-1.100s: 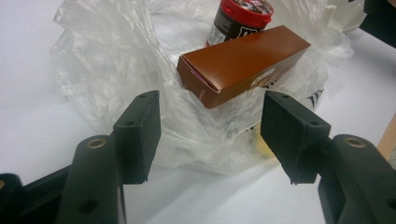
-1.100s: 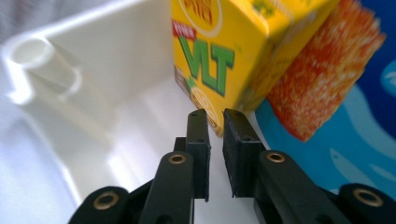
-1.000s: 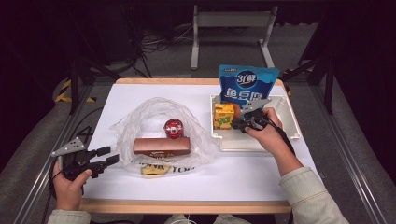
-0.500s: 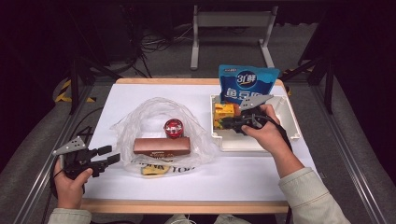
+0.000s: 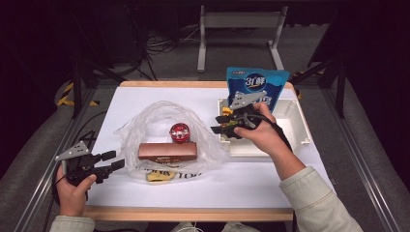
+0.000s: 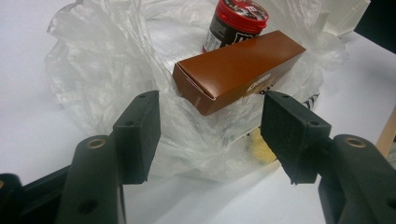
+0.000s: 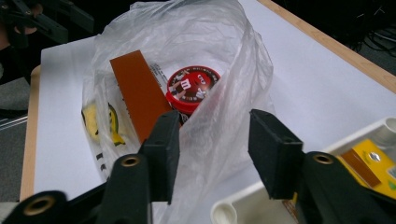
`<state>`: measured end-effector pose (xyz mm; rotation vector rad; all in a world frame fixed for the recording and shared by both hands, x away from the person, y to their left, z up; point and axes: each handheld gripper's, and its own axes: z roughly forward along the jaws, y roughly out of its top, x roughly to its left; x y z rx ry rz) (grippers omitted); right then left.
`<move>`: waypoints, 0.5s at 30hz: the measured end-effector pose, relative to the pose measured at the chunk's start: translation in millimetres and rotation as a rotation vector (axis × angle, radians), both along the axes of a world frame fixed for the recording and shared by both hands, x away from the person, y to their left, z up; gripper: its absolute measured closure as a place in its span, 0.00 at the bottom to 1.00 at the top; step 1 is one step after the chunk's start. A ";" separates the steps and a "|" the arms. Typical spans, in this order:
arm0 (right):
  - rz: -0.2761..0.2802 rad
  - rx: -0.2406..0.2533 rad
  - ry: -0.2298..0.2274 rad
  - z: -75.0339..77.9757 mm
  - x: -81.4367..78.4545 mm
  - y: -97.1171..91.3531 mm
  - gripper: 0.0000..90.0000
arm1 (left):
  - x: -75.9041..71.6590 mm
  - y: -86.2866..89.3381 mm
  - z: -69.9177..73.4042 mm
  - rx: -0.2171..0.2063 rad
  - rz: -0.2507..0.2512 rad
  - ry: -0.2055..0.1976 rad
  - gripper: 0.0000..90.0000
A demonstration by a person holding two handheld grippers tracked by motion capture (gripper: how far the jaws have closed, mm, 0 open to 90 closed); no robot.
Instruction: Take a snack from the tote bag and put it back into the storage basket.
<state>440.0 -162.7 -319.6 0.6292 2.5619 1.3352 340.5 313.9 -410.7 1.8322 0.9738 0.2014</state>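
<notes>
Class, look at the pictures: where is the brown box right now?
In the high view the brown box lies on the clear plastic bag at the table's middle left, just in front of the red-lidded jar, between the left gripper and the white tray.

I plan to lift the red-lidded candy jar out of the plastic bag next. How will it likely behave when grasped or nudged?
The red-lidded jar looks rigid, so it should hold its shape under a squeeze. Being round, it may roll if knocked over. It stands on crinkled plastic bag beside the brown box, so the film could slide beneath it and let it tip.

Probably lab: cables (image 5: 167, 41), metal frame (image 5: 240, 21)
</notes>
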 end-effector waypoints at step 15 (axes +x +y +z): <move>0.061 0.010 0.004 6.6 4.3 46.4 0.39 | -2.6 3.9 0.0 -0.008 0.006 -0.002 0.43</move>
